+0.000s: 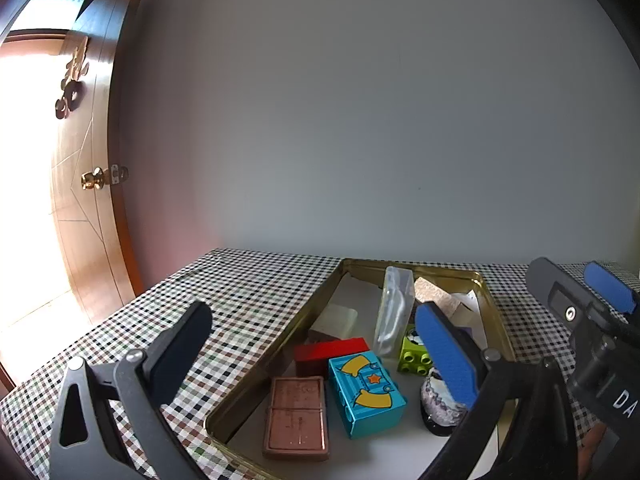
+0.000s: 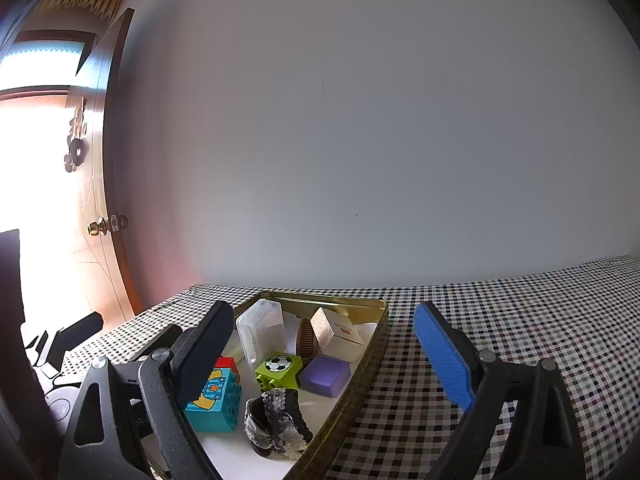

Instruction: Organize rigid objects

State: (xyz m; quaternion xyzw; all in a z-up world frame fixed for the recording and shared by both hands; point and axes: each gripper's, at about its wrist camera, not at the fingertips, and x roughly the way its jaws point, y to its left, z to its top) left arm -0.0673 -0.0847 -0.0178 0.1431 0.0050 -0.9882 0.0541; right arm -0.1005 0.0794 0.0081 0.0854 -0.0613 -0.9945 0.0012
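A gold metal tin sits on the checkered table and holds several objects: a teal printed block, a red block, a green football block, a brown flat case, a clear plastic box, a purple block, a white carton and a sequinned grey piece. My left gripper is open and empty over the tin. My right gripper is open and empty above the tin's right side; it also shows in the left wrist view.
The table with its checkered cloth stands against a plain grey wall. A wooden door with a brass knob is at the left, beside a bright opening. A comb-like brown piece lies at the tin's back.
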